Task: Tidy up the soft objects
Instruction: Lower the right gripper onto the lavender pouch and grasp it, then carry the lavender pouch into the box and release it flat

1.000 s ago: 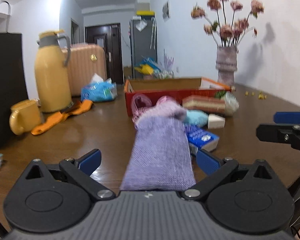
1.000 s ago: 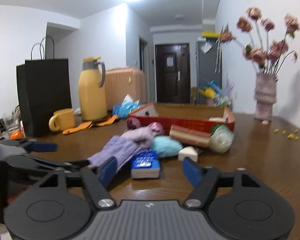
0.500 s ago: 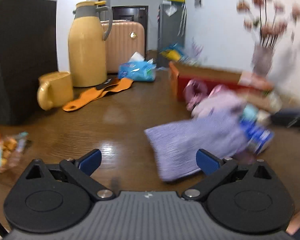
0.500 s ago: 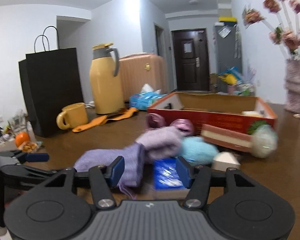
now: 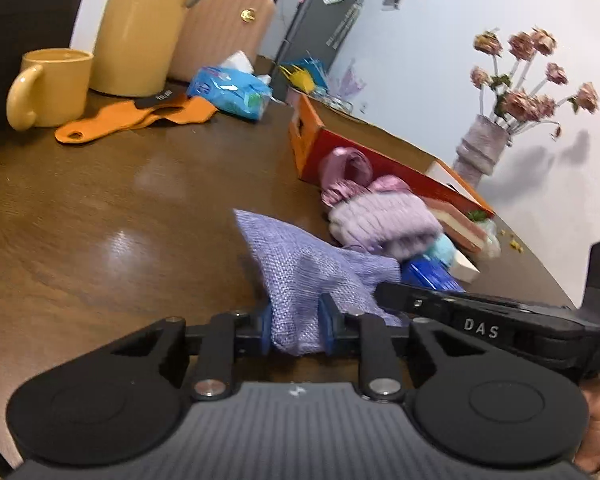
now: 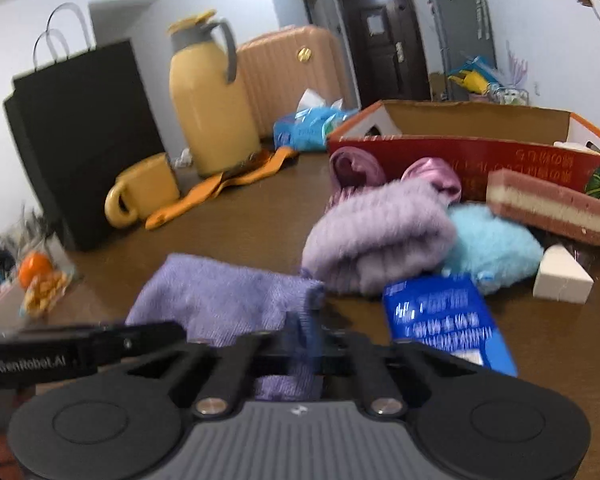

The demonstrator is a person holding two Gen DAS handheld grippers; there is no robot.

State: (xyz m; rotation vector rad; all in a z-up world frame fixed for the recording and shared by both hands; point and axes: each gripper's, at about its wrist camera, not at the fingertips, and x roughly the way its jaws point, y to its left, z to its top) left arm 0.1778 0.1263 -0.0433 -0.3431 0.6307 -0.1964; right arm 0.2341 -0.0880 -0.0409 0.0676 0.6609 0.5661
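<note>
Grasp step — left gripper closing on, right gripper pinching, the lilac knit cloth before the red box; next, a joint lift

A purple knit cloth is pinched between the closing jaws of the left gripper above a brown worktop; the right gripper is seen reaching in beside it.

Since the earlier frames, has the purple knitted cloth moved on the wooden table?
Yes. The purple knitted cloth has been pulled away from the fluffy lilac bundle and red cardboard box; its near end is now bunched and pinched between both grippers.
</note>
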